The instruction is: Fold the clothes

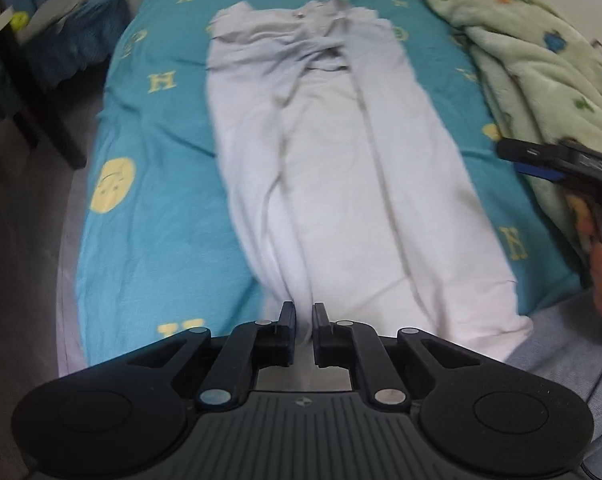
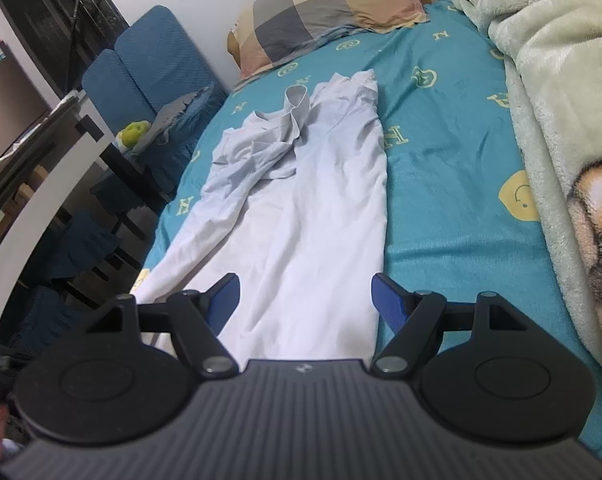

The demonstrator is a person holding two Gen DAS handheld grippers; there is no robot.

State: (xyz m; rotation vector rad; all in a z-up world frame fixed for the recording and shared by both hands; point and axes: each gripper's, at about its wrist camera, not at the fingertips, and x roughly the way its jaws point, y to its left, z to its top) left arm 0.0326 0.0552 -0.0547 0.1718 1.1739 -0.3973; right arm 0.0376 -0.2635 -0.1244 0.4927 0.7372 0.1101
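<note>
A white long-sleeved shirt [image 1: 333,184] lies lengthwise on the teal bed sheet [image 1: 153,184], collar at the far end, sides folded inward. My left gripper [image 1: 304,312] is at the shirt's near hem, jaws nearly closed with white cloth between them. My right gripper [image 2: 305,288] is open wide over the hem of the shirt [image 2: 301,216], holding nothing. The right gripper also shows in the left wrist view [image 1: 557,160], off to the right above the blanket edge.
A pale green fleece blanket [image 2: 561,100] is piled along the right side of the bed. A checked pillow [image 2: 329,12] lies at the head. Blue chairs [image 2: 149,68] and a dark table [image 1: 29,92] stand left of the bed.
</note>
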